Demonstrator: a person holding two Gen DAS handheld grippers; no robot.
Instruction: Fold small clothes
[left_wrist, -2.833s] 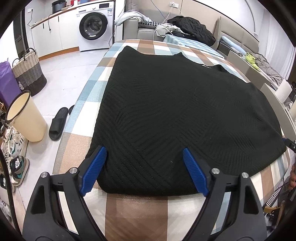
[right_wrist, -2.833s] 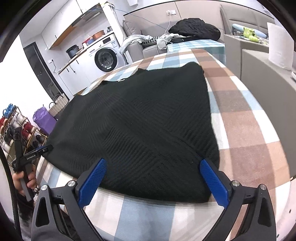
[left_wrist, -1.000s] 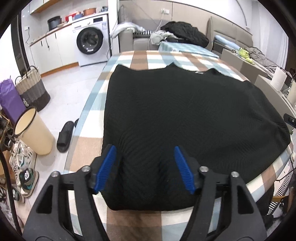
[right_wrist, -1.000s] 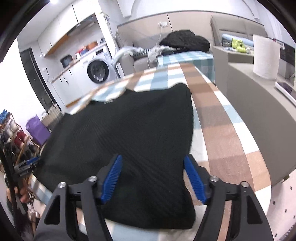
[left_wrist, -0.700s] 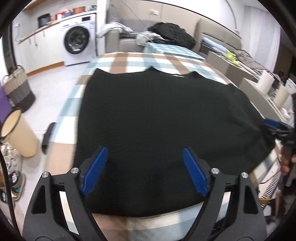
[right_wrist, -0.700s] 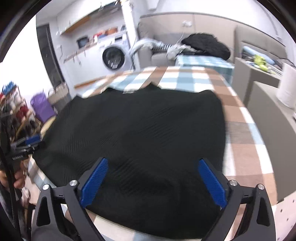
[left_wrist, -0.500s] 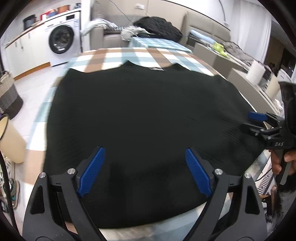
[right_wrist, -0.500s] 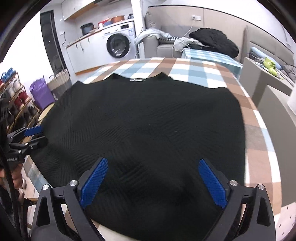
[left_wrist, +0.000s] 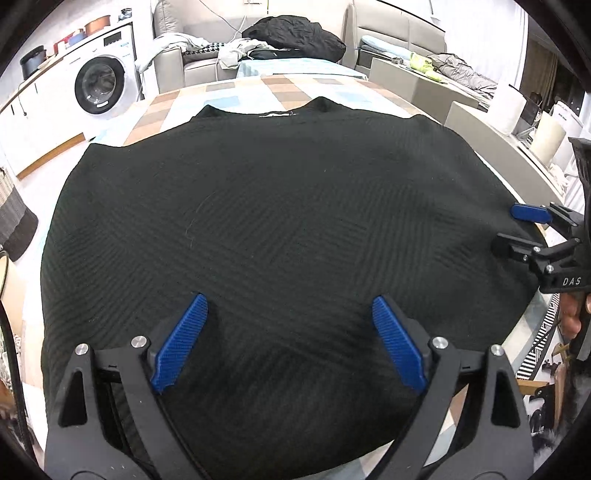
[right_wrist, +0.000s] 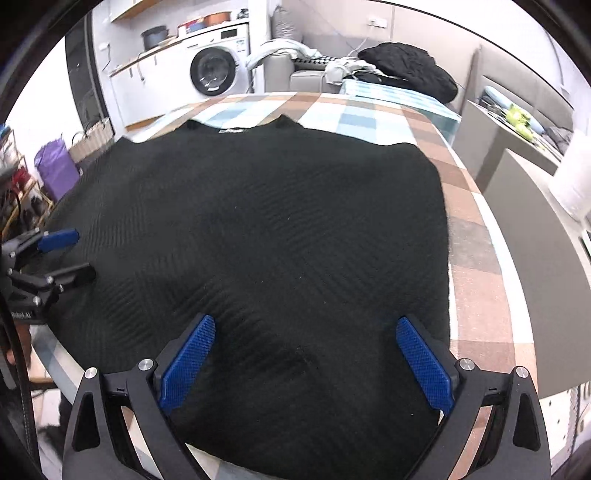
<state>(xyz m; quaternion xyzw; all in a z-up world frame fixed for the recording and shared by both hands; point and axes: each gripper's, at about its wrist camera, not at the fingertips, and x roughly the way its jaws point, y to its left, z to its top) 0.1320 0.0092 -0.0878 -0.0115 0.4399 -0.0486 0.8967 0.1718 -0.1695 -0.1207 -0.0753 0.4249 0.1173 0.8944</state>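
Observation:
A black knitted sweater (left_wrist: 277, 203) (right_wrist: 277, 206) lies spread flat on the checked tablecloth (left_wrist: 288, 85) (right_wrist: 476, 236), collar at the far side. My left gripper (left_wrist: 288, 301) hovers over the near hem, left of centre; its jaws are opening and no cloth is pinched between the blue pads. It also shows as the left gripper (right_wrist: 70, 254) at the left edge of the right wrist view. My right gripper (right_wrist: 306, 320) stands open above the hem's right part, nothing between its fingers. In the left wrist view the right gripper (left_wrist: 517, 230) appears at the sweater's right edge, held by a hand.
A grey counter (right_wrist: 535, 221) with a paper roll (right_wrist: 574, 181) stands close to the table's right side. A washing machine (left_wrist: 98, 86) and a sofa piled with clothes (left_wrist: 291, 33) are behind. A basket (right_wrist: 92, 136) and purple bag (right_wrist: 55, 170) sit on the floor at left.
Both grippers' jaws have spread wider than a second ago. The left one has slid right along the hem, and both views have swung toward the sweater's middle.

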